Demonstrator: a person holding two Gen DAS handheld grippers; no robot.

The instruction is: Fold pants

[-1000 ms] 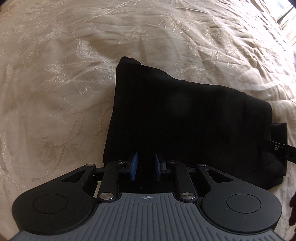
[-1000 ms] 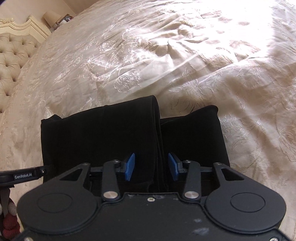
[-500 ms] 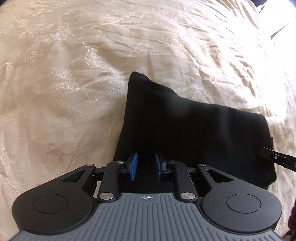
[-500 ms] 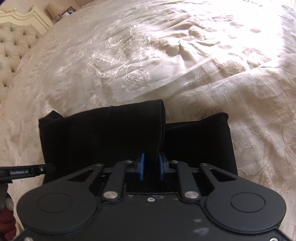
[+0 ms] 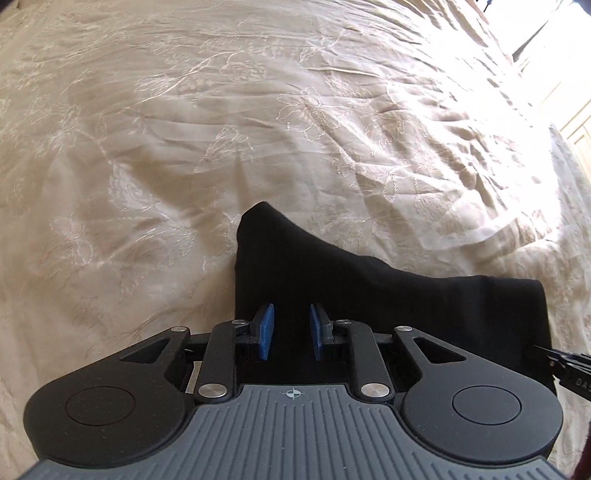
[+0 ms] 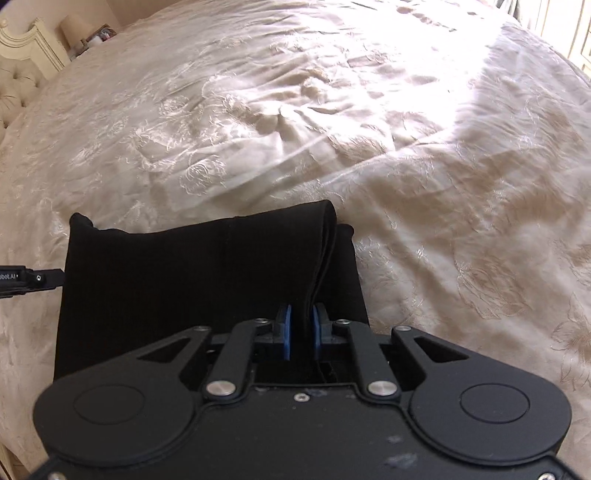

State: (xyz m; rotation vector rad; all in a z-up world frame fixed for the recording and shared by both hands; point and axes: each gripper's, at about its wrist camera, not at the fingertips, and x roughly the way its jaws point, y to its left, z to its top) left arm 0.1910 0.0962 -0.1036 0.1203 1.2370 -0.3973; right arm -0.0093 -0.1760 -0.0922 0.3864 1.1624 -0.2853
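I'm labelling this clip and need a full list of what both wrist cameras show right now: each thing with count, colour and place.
pants: one, black, folded flat on the bed near both cameras.
bedspread: one, cream with embroidered flowers, wrinkled, covers the whole bed.
headboard: one, cream, tufted, far left in the right wrist view.
lamp: one, pale shade, beyond the headboard.
window: bright, far right edge of the left wrist view; detail washed out.
left gripper: one, black with blue pads, black cloth between its jaws.
right gripper: one, black with blue pads, jaws pinching a layered edge of the pants.
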